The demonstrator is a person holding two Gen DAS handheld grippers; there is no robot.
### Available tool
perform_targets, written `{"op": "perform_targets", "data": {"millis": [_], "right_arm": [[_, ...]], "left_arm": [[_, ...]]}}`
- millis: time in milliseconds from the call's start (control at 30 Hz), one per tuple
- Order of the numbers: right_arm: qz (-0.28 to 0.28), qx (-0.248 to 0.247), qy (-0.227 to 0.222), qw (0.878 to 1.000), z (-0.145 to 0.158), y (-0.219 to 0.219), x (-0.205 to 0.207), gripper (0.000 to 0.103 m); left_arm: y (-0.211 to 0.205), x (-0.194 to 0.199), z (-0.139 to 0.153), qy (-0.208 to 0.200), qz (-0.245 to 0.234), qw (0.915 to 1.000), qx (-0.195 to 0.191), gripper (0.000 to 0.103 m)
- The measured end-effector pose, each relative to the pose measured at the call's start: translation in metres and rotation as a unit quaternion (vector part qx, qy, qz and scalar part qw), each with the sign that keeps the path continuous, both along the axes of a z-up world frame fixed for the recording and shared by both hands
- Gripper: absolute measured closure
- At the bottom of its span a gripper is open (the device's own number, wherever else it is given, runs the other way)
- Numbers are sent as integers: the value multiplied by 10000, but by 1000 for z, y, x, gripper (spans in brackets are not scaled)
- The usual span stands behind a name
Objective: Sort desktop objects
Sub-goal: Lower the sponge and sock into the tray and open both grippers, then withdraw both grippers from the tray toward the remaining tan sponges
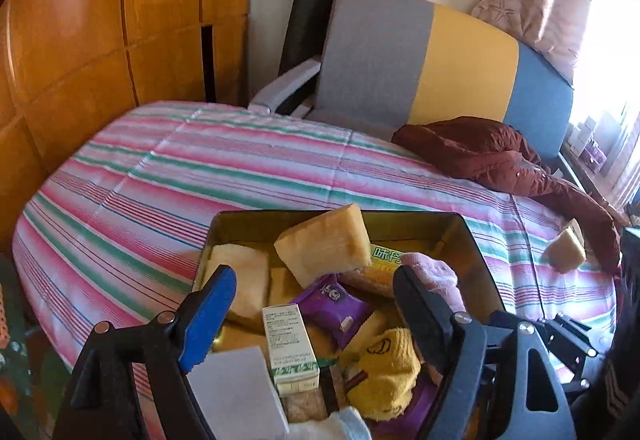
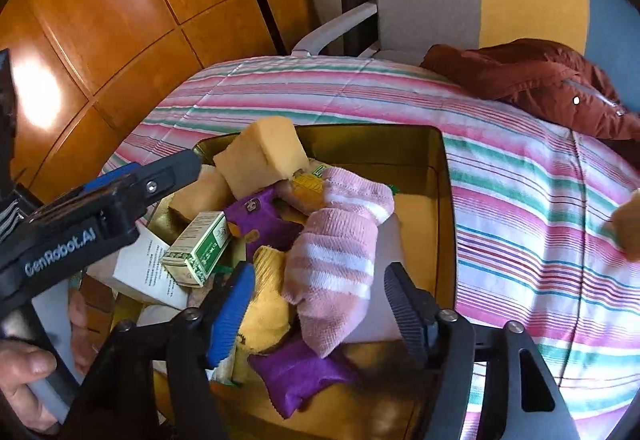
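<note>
A gold metal tin on the striped cloth holds a heap of things: yellow sponges, a pink striped sock, a yellow sock, purple packets and a small green-and-white box. My left gripper hangs open over the tin, empty. My right gripper is open with its jaws on either side of the pink sock's lower end. The left gripper also shows in the right wrist view.
A loose sponge lies on the cloth right of the tin. A dark red jacket lies at the table's far right. A grey, yellow and blue chair stands behind. Wood panels line the left.
</note>
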State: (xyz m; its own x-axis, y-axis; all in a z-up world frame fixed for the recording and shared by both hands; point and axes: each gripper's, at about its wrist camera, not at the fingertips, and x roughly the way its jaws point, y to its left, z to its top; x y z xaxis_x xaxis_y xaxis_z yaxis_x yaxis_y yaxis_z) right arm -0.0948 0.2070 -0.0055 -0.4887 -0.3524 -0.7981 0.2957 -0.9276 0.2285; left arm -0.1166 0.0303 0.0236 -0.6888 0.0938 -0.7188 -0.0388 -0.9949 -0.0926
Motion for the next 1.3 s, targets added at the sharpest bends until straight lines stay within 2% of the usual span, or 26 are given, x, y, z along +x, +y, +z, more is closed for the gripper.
{"op": "perform_targets", "data": {"millis": [100,233,333,467,600,933,1300], "right_arm": [[-45,-16,72,10000,5,2,7,25],[-73,50,164,9998,9,3,18,23],[-119,144,237,9995,10,4,28,21],[-219,182,287,9992,11,10,38,21],[-319,279,355,9985,11,18,47,20],[-621,283,335,9971,7,47,66,18],[-1288,278,305,9908,8,110,79,14]], "left_arm": [[1,9,2,-5,-61,9999,103,21],[0,21,2,-3,-72,9996,274,22],[2,26,0,-59,-150,9989,439,27],[8,36,1,13,-185,9988,455,28],[17,46,8,209,-303,9989,291,28],[49,62,6,266,-767,9967,39,27],[99,74,6,281,-1360,9899,-292,27]]}}
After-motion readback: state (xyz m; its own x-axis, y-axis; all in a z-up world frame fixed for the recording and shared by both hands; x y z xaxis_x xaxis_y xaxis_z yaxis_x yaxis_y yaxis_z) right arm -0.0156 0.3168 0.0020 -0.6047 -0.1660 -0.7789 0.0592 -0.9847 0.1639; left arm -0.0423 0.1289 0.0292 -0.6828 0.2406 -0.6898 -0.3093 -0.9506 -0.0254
